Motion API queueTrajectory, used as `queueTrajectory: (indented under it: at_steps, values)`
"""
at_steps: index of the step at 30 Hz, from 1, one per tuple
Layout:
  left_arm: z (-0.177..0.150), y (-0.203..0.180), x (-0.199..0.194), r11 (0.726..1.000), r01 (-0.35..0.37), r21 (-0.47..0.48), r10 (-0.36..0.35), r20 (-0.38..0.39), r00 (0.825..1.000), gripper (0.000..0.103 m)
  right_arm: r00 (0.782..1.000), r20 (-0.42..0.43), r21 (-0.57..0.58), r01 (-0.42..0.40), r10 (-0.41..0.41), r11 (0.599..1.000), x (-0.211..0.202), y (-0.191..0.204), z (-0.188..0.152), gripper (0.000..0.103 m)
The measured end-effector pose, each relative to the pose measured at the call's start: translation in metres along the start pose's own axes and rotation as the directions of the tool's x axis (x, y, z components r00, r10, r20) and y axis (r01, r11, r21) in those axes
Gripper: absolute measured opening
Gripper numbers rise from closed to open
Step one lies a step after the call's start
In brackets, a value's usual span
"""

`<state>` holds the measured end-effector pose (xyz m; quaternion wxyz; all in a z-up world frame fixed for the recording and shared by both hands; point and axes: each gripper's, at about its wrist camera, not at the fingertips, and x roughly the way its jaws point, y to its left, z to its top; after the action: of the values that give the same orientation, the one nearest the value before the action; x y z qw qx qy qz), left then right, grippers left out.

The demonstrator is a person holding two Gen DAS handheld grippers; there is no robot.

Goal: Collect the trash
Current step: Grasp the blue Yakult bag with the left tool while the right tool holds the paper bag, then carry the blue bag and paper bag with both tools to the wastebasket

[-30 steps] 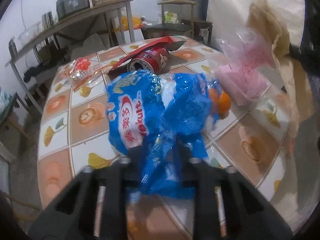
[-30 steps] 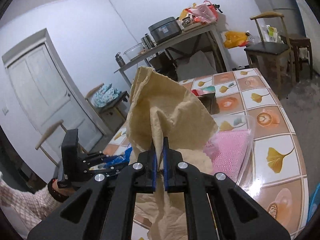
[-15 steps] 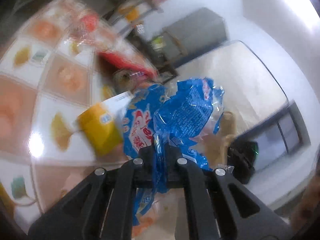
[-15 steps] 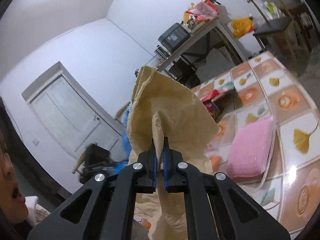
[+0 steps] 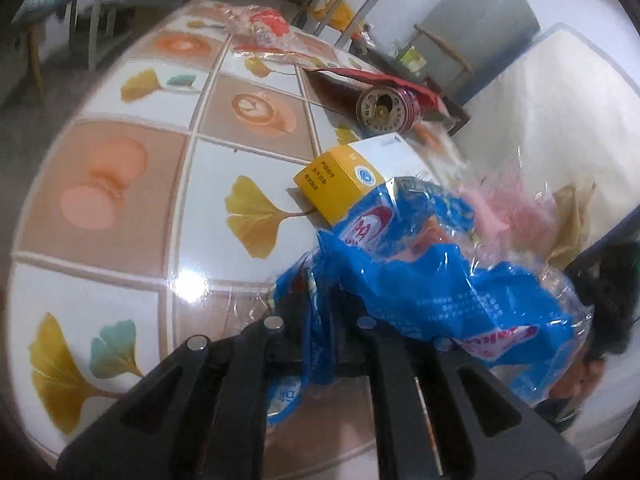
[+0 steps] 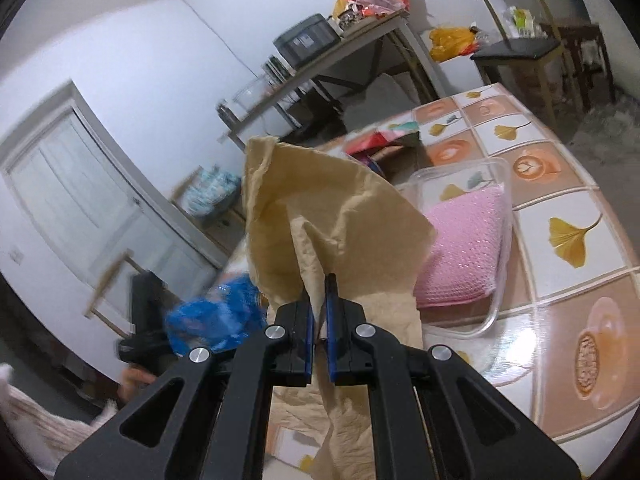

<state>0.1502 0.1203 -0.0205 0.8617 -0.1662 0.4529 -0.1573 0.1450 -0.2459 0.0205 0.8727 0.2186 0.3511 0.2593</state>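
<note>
Left wrist view: our left tongs (image 5: 320, 300), whose jaws have just been opening slightly, pinch the blue wrapper (image 5: 432, 284), which trails toward the right tongs; the yellow box (image 5: 340, 184) lies just beyond the wrapper on the surface (image 5: 120, 208).

Right wrist view: our right tongs (image 6: 320, 300) stay clamped on the brown paper bag (image 6: 320, 208); the wrapper sits left of the bag, near it.

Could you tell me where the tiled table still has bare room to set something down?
The near tiles left of the yellow box and the blue wrapper lie bare. So do the tiles right of the clear tray with the pink pad. It is crowded around the red can, the red packet and the box.
</note>
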Motion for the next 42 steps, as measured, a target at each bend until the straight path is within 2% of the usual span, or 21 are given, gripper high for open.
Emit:
queueTrajectory:
  at_steps: [2, 4, 6, 7, 8, 9, 11, 13, 16, 18, 21, 23, 28, 34, 38, 42]
  values:
    - [-0.002, -0.005, -0.003, 0.999, -0.014, 0.048, 0.013, 0.011, 1.000, 0.019, 0.999, -0.021, -0.036, 0.049, -0.050, 0.998, 0.006, 0.005, -0.004, 0.006]
    - [-0.005, -0.015, -0.005, 0.993, -0.034, 0.115, 0.032, 0.025, 0.999, 0.039, 0.994, -0.046, -0.070, 0.094, -0.097, 0.993, 0.011, 0.008, -0.009, 0.007]
    - [-0.006, -0.024, -0.002, 0.983, -0.077, 0.167, 0.071, 0.041, 0.997, 0.047, 0.989, -0.064, -0.115, 0.129, -0.137, 0.985, 0.017, 0.013, -0.013, 0.012]
    - [-0.008, -0.029, 0.000, 0.975, -0.103, 0.197, 0.095, 0.049, 0.994, 0.047, 0.986, -0.069, -0.133, 0.142, -0.152, 0.981, 0.018, 0.016, -0.015, 0.014]
    - [-0.010, -0.034, 0.001, 0.966, -0.129, 0.224, 0.119, 0.060, 0.991, 0.047, 0.984, -0.072, -0.147, 0.154, -0.166, 0.977, 0.019, 0.018, -0.016, 0.021]
    - [-0.012, -0.037, 0.001, 0.959, -0.146, 0.242, 0.133, 0.068, 0.989, 0.046, 0.980, -0.080, -0.161, 0.165, -0.180, 0.973, 0.021, 0.019, -0.017, 0.026]
    - [-0.016, -0.043, 0.003, 0.943, -0.184, 0.276, 0.166, 0.086, 0.982, 0.041, 0.975, -0.096, -0.185, 0.182, -0.202, 0.966, 0.026, 0.020, -0.020, 0.028]
    - [-0.018, -0.045, 0.001, 0.936, -0.198, 0.289, 0.178, 0.094, 0.979, 0.022, 0.968, -0.110, -0.204, 0.199, -0.225, 0.958, 0.029, 0.022, -0.024, 0.029]
    - [-0.020, -0.045, -0.002, 0.941, -0.184, 0.285, 0.166, 0.088, 0.982, 0.007, 0.957, -0.142, -0.214, 0.219, -0.252, 0.952, 0.037, 0.021, -0.029, 0.028]
    - [-0.021, -0.043, -0.003, 0.945, -0.177, 0.275, 0.159, 0.086, 0.983, 0.004, 0.948, -0.167, -0.215, 0.233, -0.271, 0.948, 0.043, 0.019, -0.032, 0.025]
    - [-0.022, -0.041, -0.008, 0.950, -0.175, 0.257, 0.155, 0.097, 0.983, 0.002, 0.944, -0.173, -0.223, 0.239, -0.280, 0.945, 0.046, 0.020, -0.036, 0.009]
    - [-0.022, -0.039, -0.014, 0.952, -0.181, 0.245, 0.156, 0.118, 0.981, 0.002, 0.952, -0.161, -0.209, 0.227, -0.262, 0.951, 0.040, 0.020, -0.036, 0.006]
    - [-0.021, -0.042, -0.041, 0.959, -0.183, 0.217, 0.144, 0.184, 0.972, 0.001, 0.973, -0.087, -0.170, 0.199, -0.216, 0.965, 0.014, 0.024, -0.023, 0.005]
    - [-0.016, -0.051, -0.081, 0.966, -0.162, 0.202, 0.100, 0.284, 0.954, 0.001, 0.988, 0.054, -0.119, 0.149, -0.143, 0.982, -0.029, 0.028, -0.002, 0.005]
    - [-0.010, -0.064, -0.110, 0.968, -0.114, 0.223, 0.022, 0.376, 0.926, 0.000, 0.990, 0.111, -0.090, 0.096, -0.086, 0.991, -0.044, 0.026, 0.010, 0.005]
    - [0.000, -0.085, -0.125, 0.962, -0.088, 0.259, -0.031, 0.422, 0.906, 0.000, 0.985, 0.158, -0.088, 0.083, -0.068, 0.993, -0.056, 0.028, 0.016, 0.005]
